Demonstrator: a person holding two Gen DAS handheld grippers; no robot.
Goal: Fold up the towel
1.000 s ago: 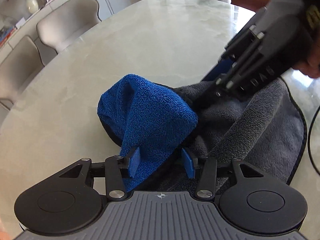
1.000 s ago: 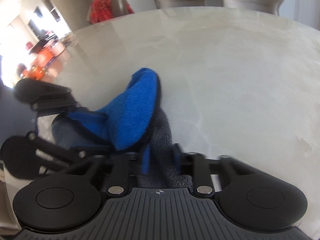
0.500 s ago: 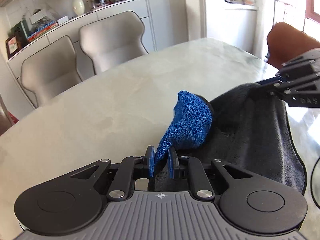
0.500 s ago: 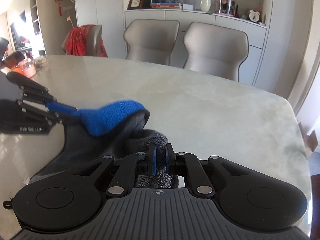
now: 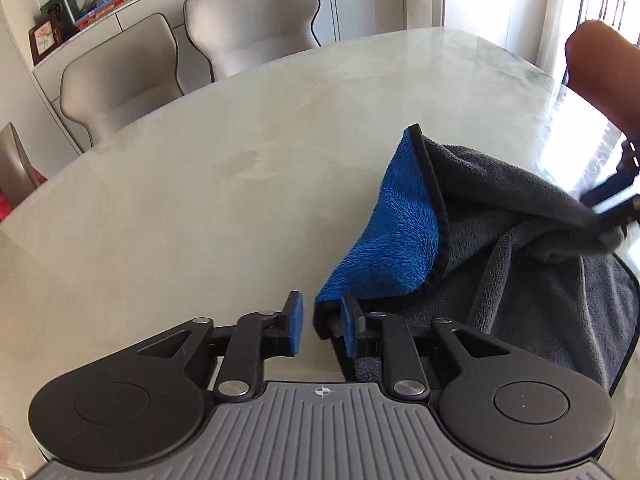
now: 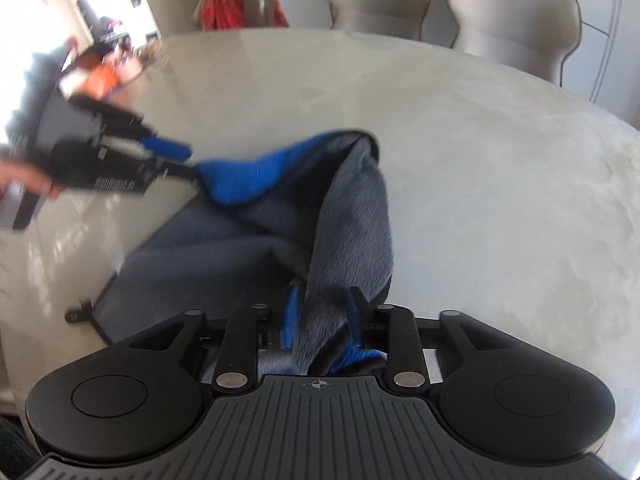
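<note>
Both tongs, left (image 5: 322, 326) and right (image 6: 324, 318), gape, towel (image 5: 500, 216) corners loose between their jaws.

Black linkage arms, silver screws, ribbed grey housing with small crosshair mark on left gripper (image 5: 319, 327) and right gripper (image 6: 323, 316); blue finger pads (image 5: 295, 330); bare skin on hand (image 6: 24, 178).

We are seeing a plush, fuzzy cloth towel (image 5: 400, 240), blue and grey, lying on a smooth, glossy, marble-looking counter (image 5: 200, 200) that is catching reflections.
</note>
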